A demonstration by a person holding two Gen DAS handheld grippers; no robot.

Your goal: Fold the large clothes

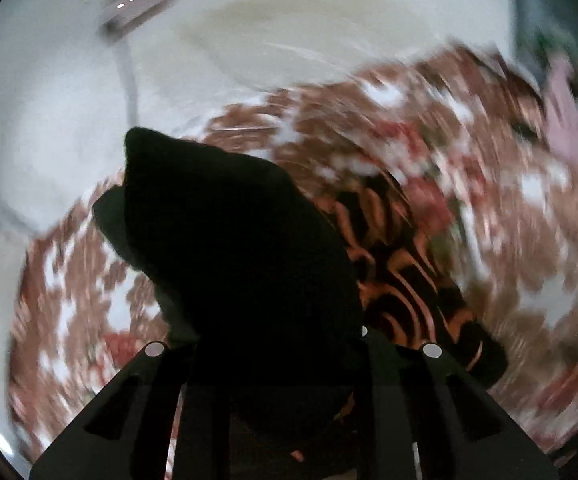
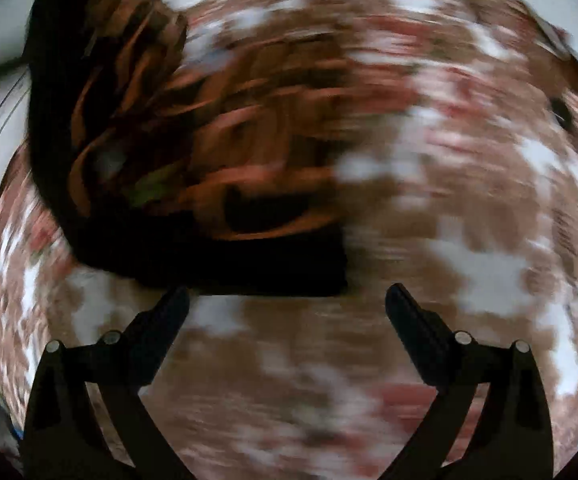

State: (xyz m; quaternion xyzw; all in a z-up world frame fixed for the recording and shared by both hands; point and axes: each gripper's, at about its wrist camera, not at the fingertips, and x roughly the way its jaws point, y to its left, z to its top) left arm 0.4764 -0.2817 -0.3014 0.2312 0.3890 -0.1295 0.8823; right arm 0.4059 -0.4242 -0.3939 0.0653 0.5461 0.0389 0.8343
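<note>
No brand, label or legible writing appears in either view; both are heavily smeared by motion blur, so we read only broad shapes and colours. In the left wrist view, the left gripper (image 1: 289,356) has its jaws drawn close together on a bunched fold of the black garment (image 1: 225,232), whose dark cloth rises in front of the lens and hides the fingertips; we judge the grip from the cloth emerging between the two finger bases. To the right of that fold we see the garment's black-and-orange striped pattern. Beneath it lies a floral bedspread (image 1: 509,248) in brown, red and white, its motifs too blurred to identify. Beyond the spread we note a pale wall or floor area, a cream oval patch (image 1: 309,28) of uncertain nature, and a small grey object with two bright dots (image 1: 137,8) that we cannot name. A pinkish shape (image 1: 565,120) at the right edge is likewise unresolved. In the right wrist view, the right gripper (image 2: 287,300) stands with its jaws wide apart and nothing between them, hovering over the bedspread just beside the lower black edge of the garment, which lies crumpled across the upper left of that view.
</note>
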